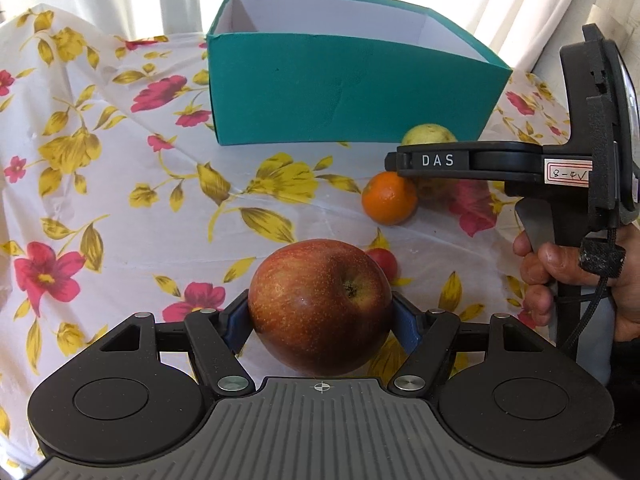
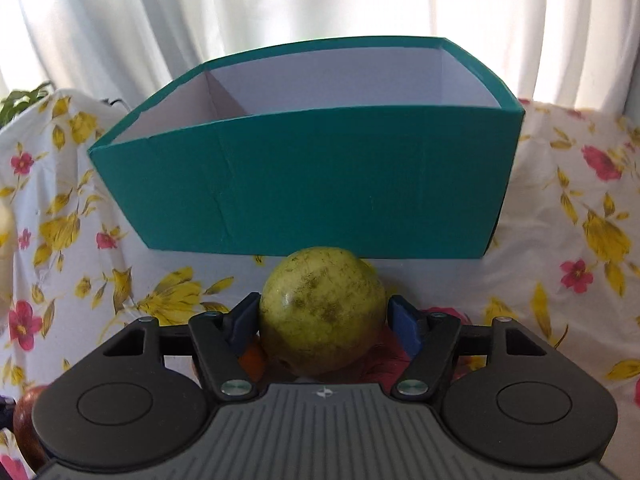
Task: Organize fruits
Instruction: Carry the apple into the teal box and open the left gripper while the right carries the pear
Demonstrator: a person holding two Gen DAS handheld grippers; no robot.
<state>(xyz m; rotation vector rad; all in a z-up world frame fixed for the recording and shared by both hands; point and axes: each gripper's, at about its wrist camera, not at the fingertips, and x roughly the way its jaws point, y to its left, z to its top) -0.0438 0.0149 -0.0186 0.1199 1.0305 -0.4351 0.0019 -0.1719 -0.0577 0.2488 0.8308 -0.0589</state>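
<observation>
My left gripper (image 1: 320, 312) is shut on a big red apple (image 1: 320, 306), its blue pads (image 1: 406, 326) pressed on both sides. My right gripper (image 2: 322, 320) is shut on a yellow-green guava (image 2: 322, 312), right in front of the teal box (image 2: 312, 184). In the left wrist view the right gripper (image 1: 436, 160) reaches in from the right over the guava (image 1: 428, 134), next to an orange (image 1: 388, 198). The open teal box (image 1: 340, 96) stands behind them with a white inside. A small red fruit (image 1: 384, 262) peeks out behind the apple.
A white tablecloth (image 1: 120, 200) with red and yellow flowers covers the table. White curtains (image 2: 280, 8) hang behind the box. The orange (image 2: 252, 360) shows under the right gripper's left finger. The apple (image 2: 28, 420) shows at the bottom left.
</observation>
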